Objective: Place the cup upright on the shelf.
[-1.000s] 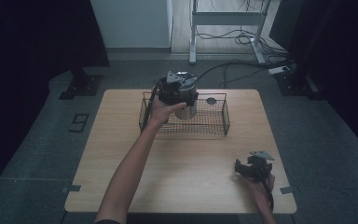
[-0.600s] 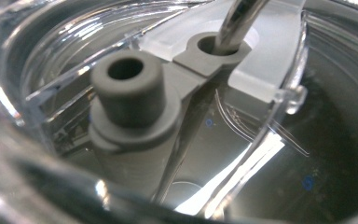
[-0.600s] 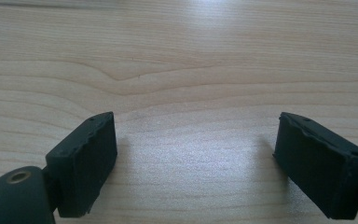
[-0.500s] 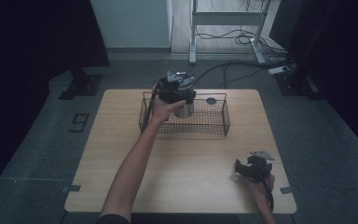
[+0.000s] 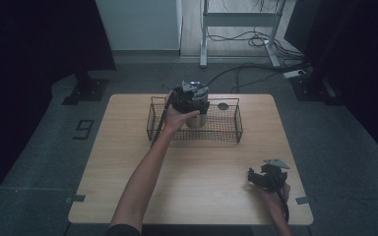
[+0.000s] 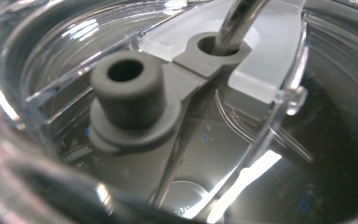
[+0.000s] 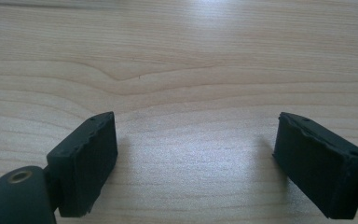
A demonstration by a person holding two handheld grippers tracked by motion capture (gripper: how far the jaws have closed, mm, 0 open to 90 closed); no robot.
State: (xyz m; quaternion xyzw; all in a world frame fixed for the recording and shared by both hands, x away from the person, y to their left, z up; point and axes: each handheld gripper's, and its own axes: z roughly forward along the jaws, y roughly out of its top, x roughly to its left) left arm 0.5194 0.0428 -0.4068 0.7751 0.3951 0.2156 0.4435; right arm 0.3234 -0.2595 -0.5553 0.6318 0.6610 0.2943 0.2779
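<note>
Nearest the person, the right gripper (image 5: 267,176) rested low at the tabletop's (image 5: 202,167) right front, its jaws spread wide over bare wood with nothing between them. Farther back, the left gripper (image 5: 191,96) sat over a metal cup (image 5: 197,118) standing in the wire basket (image 5: 226,129); its view looked down at a clear lid (image 6: 261,60) with a grey stopper (image 6: 130,93) and metal straw (image 6: 237,21), and whether its jaws were closed I cannot tell.

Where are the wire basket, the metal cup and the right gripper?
wire basket (image 5: 225,132): high view, front wall, right of the cup.
metal cup (image 5: 196,121): high view, lower side wall.
right gripper (image 7: 196,161): right gripper view, midway between its open jaws.
</note>
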